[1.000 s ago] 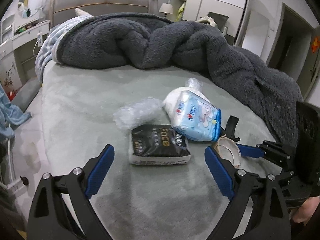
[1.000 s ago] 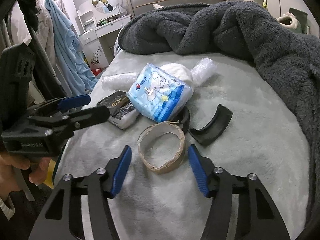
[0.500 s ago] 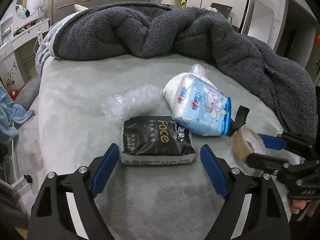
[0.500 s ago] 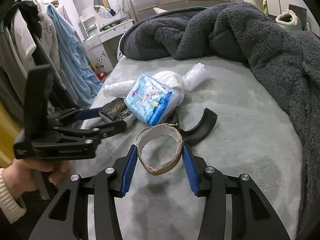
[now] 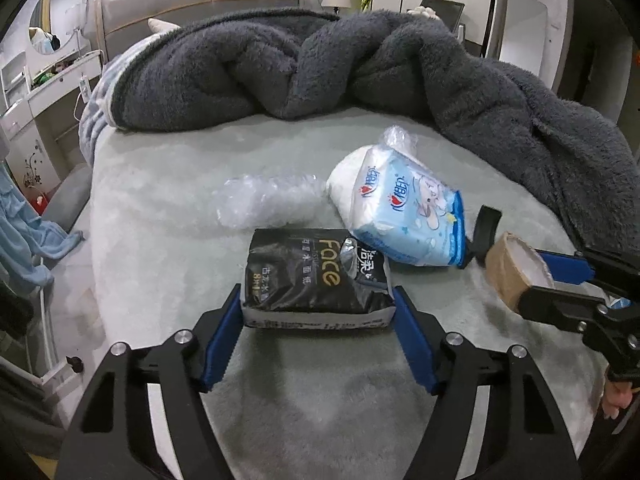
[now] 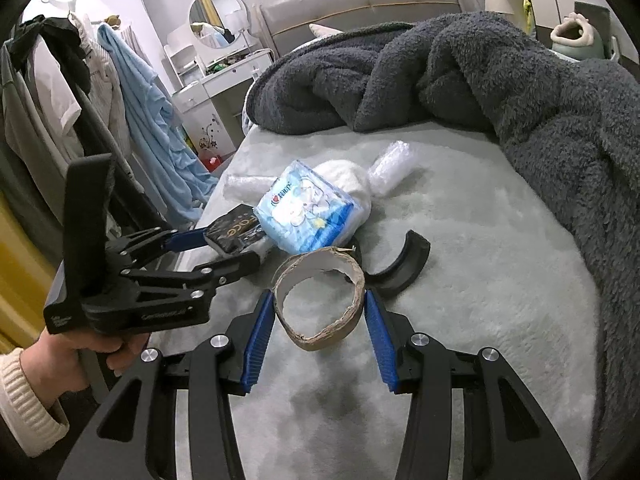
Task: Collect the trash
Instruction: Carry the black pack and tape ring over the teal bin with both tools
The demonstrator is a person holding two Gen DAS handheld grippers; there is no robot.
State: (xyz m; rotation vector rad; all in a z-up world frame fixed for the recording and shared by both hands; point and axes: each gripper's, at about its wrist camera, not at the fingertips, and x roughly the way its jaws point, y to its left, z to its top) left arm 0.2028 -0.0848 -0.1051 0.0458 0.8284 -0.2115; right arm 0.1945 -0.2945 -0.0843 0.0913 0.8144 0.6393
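Though hidden leftward, curved black piece.

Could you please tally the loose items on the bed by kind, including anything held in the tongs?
Tissue packs: 2, black and blue
Clear plastic wraps: 2
Cardboard tape cores: 1
Black curved plastic pieces: 1
Total: 6

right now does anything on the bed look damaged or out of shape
Yes. The cardboard tape core in the right gripper is squashed out of round with a ragged, torn rim. The black tissue pack is crumpled on top.
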